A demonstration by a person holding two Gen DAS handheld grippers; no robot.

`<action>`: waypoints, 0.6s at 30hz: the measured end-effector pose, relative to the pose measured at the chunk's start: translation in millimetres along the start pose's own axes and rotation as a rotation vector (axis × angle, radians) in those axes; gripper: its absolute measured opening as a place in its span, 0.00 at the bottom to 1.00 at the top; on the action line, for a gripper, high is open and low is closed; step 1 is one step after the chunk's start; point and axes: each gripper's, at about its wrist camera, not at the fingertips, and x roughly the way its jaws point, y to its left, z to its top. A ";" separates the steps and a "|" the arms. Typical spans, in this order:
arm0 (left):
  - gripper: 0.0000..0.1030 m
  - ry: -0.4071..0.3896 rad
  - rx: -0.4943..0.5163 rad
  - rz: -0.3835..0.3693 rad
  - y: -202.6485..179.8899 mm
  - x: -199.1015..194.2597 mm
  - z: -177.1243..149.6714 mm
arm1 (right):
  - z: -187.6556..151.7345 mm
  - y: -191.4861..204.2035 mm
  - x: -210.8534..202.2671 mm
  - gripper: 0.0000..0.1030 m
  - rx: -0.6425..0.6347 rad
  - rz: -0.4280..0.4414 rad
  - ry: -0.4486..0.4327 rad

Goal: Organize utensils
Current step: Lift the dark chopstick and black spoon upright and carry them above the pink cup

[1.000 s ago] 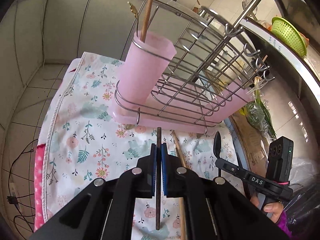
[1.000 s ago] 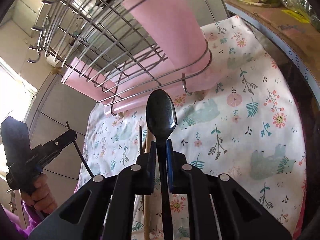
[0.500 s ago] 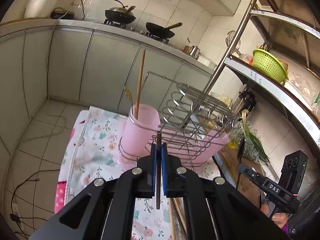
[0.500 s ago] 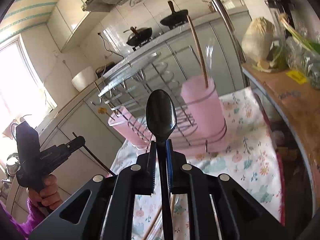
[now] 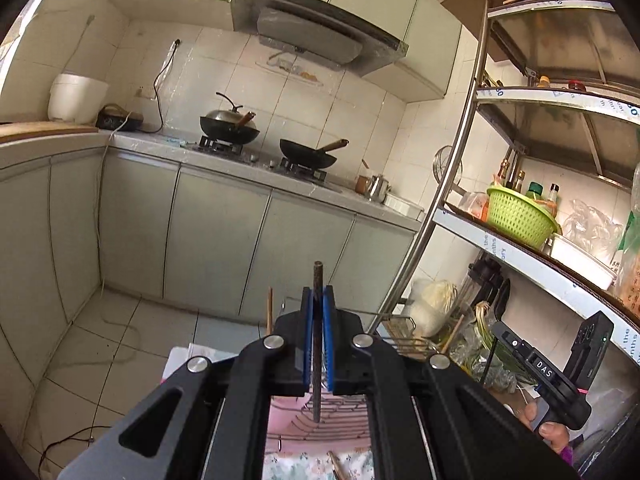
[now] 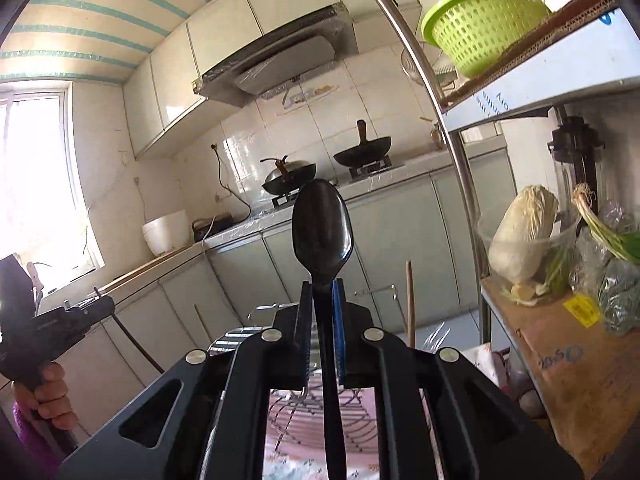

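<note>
The left gripper (image 5: 317,300) is clamped on a thin dark metal chopstick (image 5: 317,280), which projects toward 12 o'clock. The right gripper (image 6: 322,292) is clamped on the handle of a glossy black plastic spoon (image 6: 322,228), bowl at 12 o'clock. Below both grippers, at 6 o'clock, sits the chrome wire dish rack (image 6: 320,412) on its pink plastic tray (image 5: 316,428). A light wooden chopstick (image 6: 409,300) stands upright in the rack at 1 o'clock of the spoon. A green perforated plastic basket (image 5: 518,216) rests on the steel shelf unit (image 5: 452,196) at 3 o'clock.
</note>
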 end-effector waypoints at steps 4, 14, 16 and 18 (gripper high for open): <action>0.04 -0.024 0.005 0.018 2.5 13.4 16.1 | 11.9 -9.7 16.7 0.10 -0.017 -0.041 -0.070; 0.04 0.016 0.027 0.086 12.6 67.1 8.3 | -4.6 -18.5 55.9 0.10 -0.079 -0.092 -0.128; 0.04 0.042 0.021 0.090 15.8 76.7 2.1 | -9.3 -20.0 59.2 0.10 -0.084 -0.099 -0.122; 0.04 0.064 0.015 0.090 18.0 83.5 -4.9 | -14.6 -24.3 61.6 0.10 -0.076 -0.097 -0.109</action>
